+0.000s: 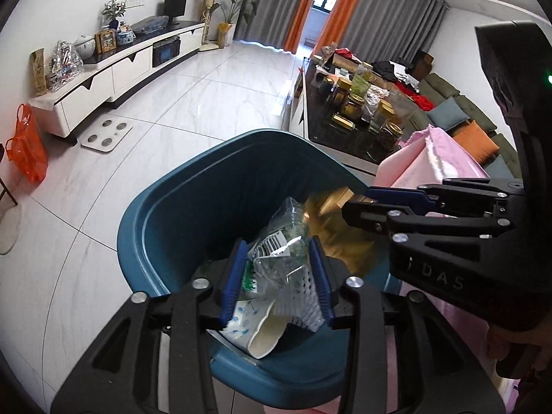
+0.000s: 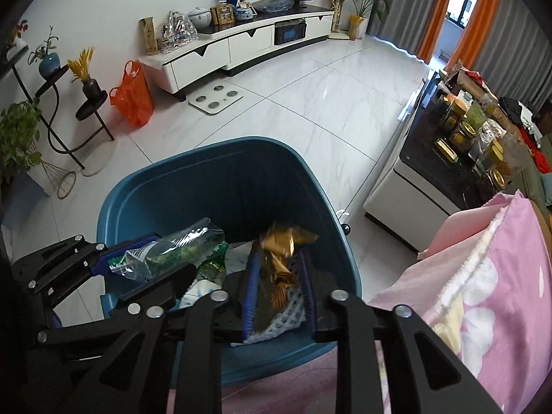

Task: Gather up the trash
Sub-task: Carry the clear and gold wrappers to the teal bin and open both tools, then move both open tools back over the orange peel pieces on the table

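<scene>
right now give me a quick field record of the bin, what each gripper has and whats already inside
bin: blue bin on the white tile floor, beside pink cloth
left gripper: over the bin, clear plastic wrapper between its jaws
right gripper: over the bin, gold wrapper between its jaws, blurred
whether either grips or has let go: cannot tell
already in bin: paper cup, white foam net

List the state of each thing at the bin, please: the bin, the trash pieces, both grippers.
Blue bin: upright, no lid, partly filled.
Clear plastic bag: between left gripper pads, over bin.
Gold wrapper: crumpled, between right gripper pads, over bin.
Paper cup: lying in bin.
</scene>
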